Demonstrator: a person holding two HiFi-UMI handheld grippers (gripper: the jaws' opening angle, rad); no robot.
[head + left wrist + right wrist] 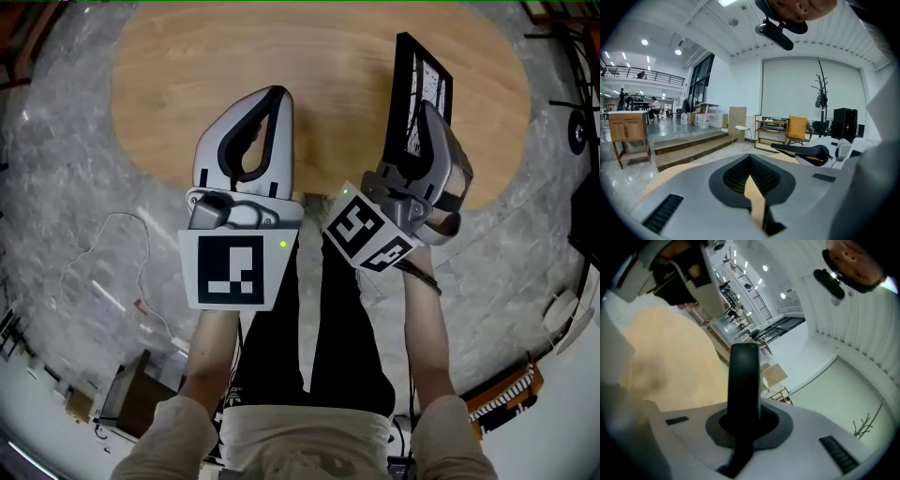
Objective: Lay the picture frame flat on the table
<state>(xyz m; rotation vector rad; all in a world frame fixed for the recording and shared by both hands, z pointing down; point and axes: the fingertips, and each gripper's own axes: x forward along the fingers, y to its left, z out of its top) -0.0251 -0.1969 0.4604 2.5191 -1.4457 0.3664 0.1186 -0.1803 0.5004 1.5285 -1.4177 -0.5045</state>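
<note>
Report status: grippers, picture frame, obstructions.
Left gripper shut, empty. Right gripper shut on picture frame. Frame on edge over table, not yet flat. Nothing seen in its way.

The head view looks steeply down from above onto the oval light-brown wooden table and grey stone floor. Each gripper view sits right behind its own jaws, facing out level; the right one is tipped sideways. All three share the table.

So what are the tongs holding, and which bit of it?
The right tongs are clamped on the thin black picture frame, pinching its edge nearest the person. The left tongs hold nothing.
</note>
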